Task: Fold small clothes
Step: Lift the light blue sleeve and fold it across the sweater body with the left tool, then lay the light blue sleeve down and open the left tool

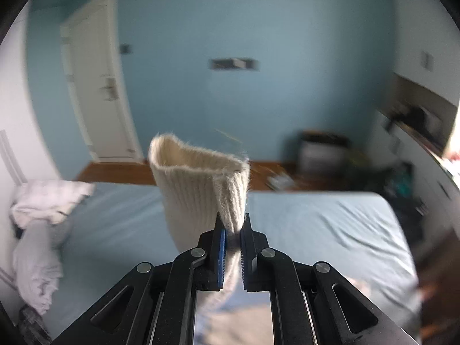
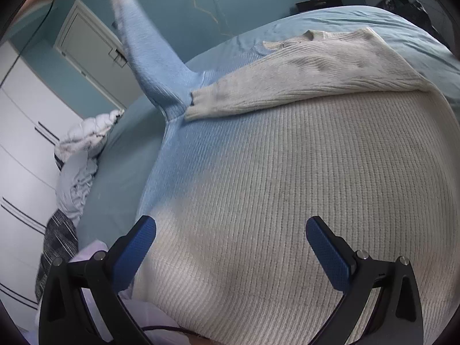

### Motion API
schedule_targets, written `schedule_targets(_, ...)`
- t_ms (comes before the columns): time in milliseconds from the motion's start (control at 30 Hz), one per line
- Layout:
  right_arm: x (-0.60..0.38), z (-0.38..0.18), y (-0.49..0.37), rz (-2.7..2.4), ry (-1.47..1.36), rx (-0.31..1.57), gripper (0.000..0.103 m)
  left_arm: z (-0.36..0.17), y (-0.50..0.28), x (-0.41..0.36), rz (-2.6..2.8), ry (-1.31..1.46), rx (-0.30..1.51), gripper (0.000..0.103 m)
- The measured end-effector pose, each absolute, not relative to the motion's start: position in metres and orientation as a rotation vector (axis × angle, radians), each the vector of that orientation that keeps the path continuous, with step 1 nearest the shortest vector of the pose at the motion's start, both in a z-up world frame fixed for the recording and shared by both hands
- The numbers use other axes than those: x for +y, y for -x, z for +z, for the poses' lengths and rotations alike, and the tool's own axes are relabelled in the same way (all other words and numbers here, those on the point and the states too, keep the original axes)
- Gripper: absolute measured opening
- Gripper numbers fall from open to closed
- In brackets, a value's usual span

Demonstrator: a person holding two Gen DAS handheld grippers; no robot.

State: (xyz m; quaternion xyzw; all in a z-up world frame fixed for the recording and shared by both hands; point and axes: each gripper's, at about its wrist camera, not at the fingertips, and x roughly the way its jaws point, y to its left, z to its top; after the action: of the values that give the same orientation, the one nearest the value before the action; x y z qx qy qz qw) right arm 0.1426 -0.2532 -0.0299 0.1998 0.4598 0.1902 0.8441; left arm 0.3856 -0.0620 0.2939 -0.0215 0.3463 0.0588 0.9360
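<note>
1. We have the left tool [image 1: 232, 247] clamped tight on the ribbed cuff [image 1: 201, 184] of one sleeve, and that sleeve [image 2: 149, 54] hangs lifted high above the bed [image 2: 120, 155], running from the sweater's shoulder up out of the right wrist view.
2. Our right tool [image 2: 230, 247] is spread wide with nothing between its pads, hovering just over the lower body of the cream knit sweater [image 2: 287, 187], which lies flat on the bed.
3. The other sleeve [image 2: 287, 69] is already folded across the chest, its cuff near the base of the raised one.
4. Risk: we judge the grip to be only on the cuff's edge, so the knit could slip out in a quick swing.
5. Risk: pulling the raised sleeve hard may drag the body sideways and undo the folded sleeve, since the right tool pins nothing.
6. Risk: the sleeve may land twisted or bunched.
7. Count: one sweater, two sleeves (one raised, one folded), two tools, one bed, one rumpled pale bundle of bedding [image 2: 83, 143] at the bed's far side, one white door [image 1: 95, 77].
</note>
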Motion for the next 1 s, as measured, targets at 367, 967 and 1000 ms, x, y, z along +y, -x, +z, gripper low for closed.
schedule_targets(367,-0.286,-0.046,-0.146,0.385,-0.631,1.064,0.102,0.167,-0.317,-0.283,-0.515,0.129,1.001,0.103)
schedule_targets(967,-0.368,-0.018,-0.160,0.248,-0.926,1.040,0.089,-0.052,-0.144,0.070,0.103,0.031,1.020,0.103)
schedule_targets(1000,-0.374,-0.011,-0.171,0.254,-0.944,1.037,0.089,-0.061,-0.139,0.077,0.104,0.060,1.013,0.103)
